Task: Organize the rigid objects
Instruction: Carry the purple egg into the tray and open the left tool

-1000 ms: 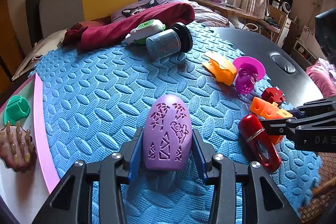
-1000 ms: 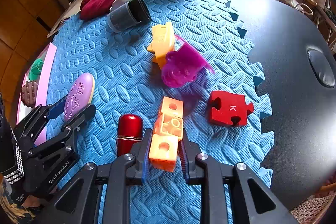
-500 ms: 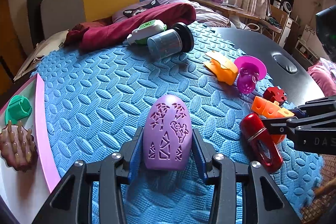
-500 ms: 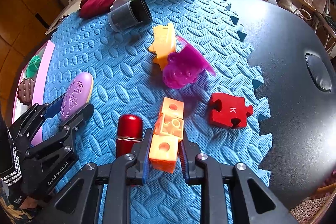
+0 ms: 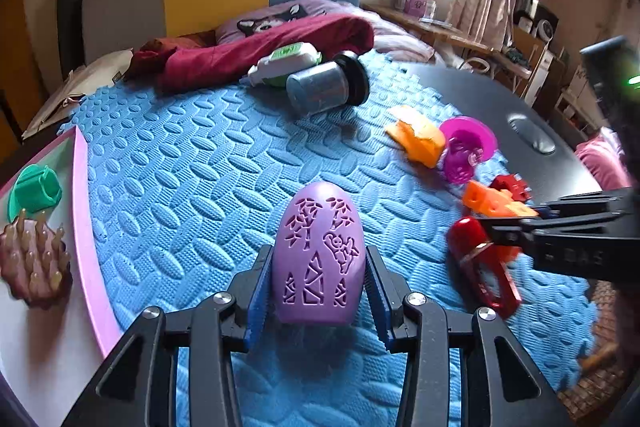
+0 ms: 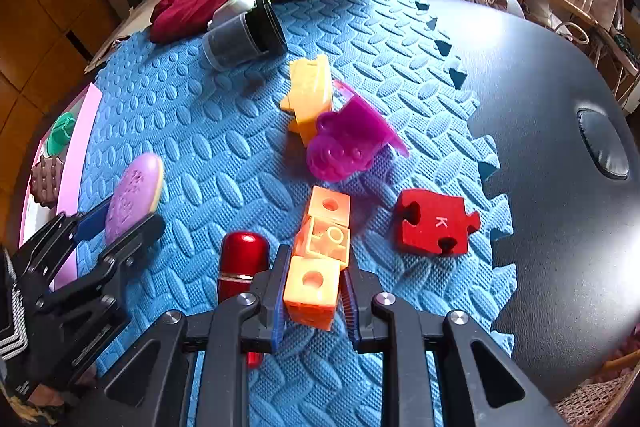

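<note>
On the round black table, a blue foam puzzle mat with a raised leaf pattern covers most of the top. At its far edge lies a crumpled dark red cloth, with a white and green plastic bottle and a grey cylindrical jar with a black lid on their sides just in front of it. A white tray with a pink rim sits at the mat's left edge, holding a green plastic piece and a brown spiky brush.

The left gripper pinches a lilac oval plastic case with cut-out patterns by its near end, blue pads pressed on both sides. The right gripper pinches the near cube of an orange strip of three plastic cubes, which lies on the mat near the right edge. A shiny red metal clip lies just left of the strip, and a red foam puzzle piece marked K lies to its right. Farther back, a yellow-orange plastic mould touches a translucent magenta plastic mould.
</note>
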The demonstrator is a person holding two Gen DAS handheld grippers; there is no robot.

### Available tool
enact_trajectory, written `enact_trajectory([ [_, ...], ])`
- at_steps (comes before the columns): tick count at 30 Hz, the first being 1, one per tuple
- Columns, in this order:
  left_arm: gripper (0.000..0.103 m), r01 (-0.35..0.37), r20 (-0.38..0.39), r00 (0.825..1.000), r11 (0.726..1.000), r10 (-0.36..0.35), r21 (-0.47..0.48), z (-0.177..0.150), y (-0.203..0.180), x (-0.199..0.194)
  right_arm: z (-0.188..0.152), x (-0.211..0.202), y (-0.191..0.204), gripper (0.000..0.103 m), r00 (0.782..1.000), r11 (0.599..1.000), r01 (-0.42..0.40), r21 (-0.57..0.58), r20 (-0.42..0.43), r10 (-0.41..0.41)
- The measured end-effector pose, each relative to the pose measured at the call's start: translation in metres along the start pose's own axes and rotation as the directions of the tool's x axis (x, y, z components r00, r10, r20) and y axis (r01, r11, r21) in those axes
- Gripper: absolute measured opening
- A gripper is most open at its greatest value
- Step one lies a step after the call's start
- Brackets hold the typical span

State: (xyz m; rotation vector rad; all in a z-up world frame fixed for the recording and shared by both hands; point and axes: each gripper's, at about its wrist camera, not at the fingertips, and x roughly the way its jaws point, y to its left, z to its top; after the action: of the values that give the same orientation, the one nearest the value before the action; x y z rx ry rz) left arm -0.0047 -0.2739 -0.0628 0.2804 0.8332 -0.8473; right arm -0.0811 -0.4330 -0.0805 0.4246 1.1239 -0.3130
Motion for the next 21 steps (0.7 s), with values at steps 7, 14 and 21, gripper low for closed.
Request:
enact_trajectory([
  [7,0.044,0.05,0.057,0.997,0.999,-0.049,-0.019,0.0,-0.001,-0.037,0.001,0.001,0.004,0.022,1.0,1.0,0.016,-0.018,0.027,-0.015],
  [14,0.044,0.052,0.146,0.989,0.994,-0.038,-0.1,0.006,0.029,-0.085,0.0,0.001,0.006,0.022,0.999,0.999,0.025,-0.025,0.035,-0.025],
  [21,0.044,-0.022,0.199,0.976,0.955,0.084,-0.295,0.0,0.106,-0.127,0.0,0.001,0.005,0.022,0.999,0.999,0.028,-0.03,0.039,-0.027],
])
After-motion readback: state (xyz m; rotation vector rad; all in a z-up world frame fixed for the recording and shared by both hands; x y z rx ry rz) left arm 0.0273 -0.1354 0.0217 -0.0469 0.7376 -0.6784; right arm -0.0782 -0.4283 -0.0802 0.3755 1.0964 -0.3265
